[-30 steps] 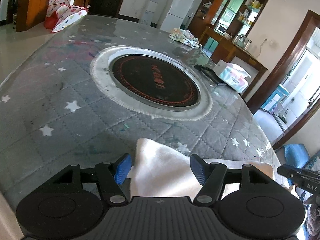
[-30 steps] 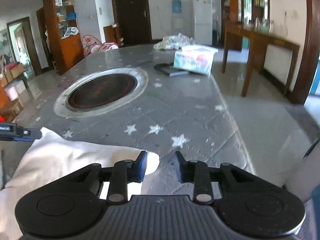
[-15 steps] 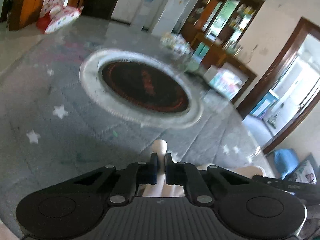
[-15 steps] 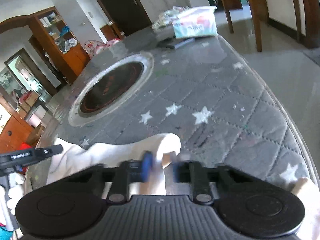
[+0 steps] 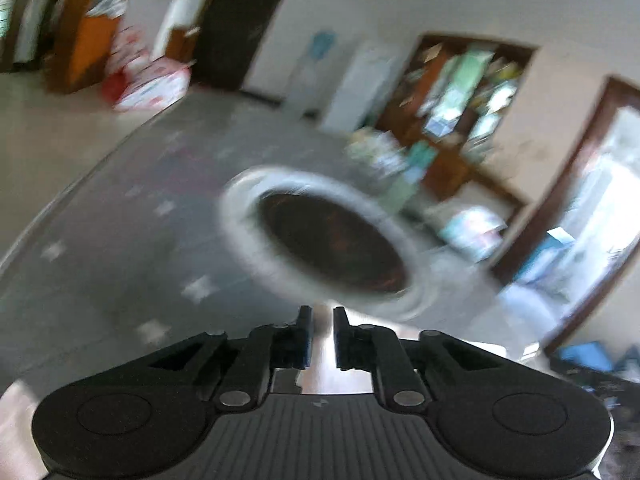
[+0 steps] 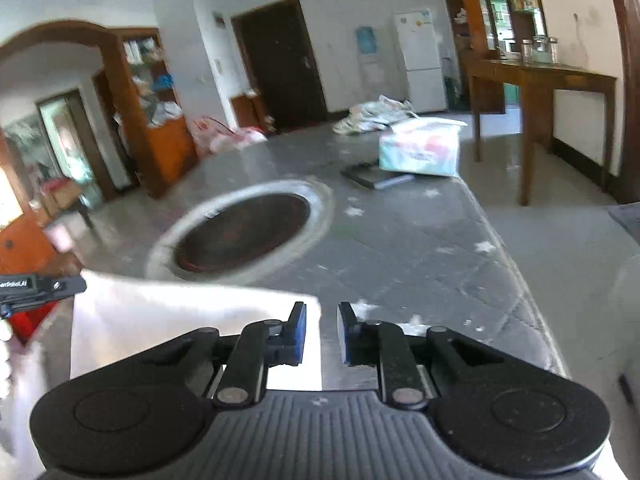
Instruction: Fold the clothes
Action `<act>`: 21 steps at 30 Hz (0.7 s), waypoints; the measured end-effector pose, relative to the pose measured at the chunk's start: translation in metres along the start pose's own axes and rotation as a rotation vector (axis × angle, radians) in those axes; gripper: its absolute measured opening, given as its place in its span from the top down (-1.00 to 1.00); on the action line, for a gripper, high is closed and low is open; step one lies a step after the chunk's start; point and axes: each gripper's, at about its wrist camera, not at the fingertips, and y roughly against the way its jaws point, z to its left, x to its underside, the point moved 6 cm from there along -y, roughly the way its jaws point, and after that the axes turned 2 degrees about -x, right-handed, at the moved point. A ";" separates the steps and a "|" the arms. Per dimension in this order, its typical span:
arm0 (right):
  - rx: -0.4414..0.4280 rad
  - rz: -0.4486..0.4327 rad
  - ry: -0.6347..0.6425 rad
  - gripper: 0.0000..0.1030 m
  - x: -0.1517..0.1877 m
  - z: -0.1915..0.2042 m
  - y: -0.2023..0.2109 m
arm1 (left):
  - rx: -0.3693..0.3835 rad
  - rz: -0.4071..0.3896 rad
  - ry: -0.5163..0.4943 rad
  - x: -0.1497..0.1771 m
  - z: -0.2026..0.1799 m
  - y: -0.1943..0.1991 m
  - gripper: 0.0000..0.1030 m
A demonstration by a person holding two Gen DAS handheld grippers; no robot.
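Both claws are pinched on the white cloth (image 6: 168, 320), each at a top corner, and between them the fabric hangs as a taut sheet above the near edge of the desk (image 6: 420, 248). The left claw (image 5: 320, 336) has its jaws nearly together with a pale strip of the cloth between them; the right claw (image 6: 321, 334) is narrowed the same way on the sheet's right-hand edge, with a small gap left between the blue pads. In the right wrist view the left claw shows as a dark bar at the sheet's far left corner. I judge the step in hand to be a lift of the garment by one edge, either to shake it flat or to carry that edge over for a fold; the blur in the left wrist view suggests fast motion. The next move calls for both corners kept level and the grip kept firm, so the cloth lands square on the quilted grey cover. Around it: a round dark hotplate (image 6: 240, 236) in a silver ring set in the middle of the desk, a tissue pack (image 6: 420, 148) and a flat dark object (image 6: 372, 172) toward the far right edge, and a pile of bags (image 6: 376, 114) at the far end. None stand in the near strip.
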 end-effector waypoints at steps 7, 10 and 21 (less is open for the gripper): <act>-0.063 0.092 0.135 0.13 0.025 0.031 0.014 | 0.100 0.032 -0.035 0.022 -0.012 0.031 0.57; -0.134 0.135 0.173 0.01 0.041 0.050 0.020 | 0.202 0.077 -0.090 0.045 -0.034 0.045 0.57; -0.199 0.232 0.288 -0.14 0.091 0.078 0.033 | 0.231 0.172 -0.195 0.120 -0.037 0.079 0.42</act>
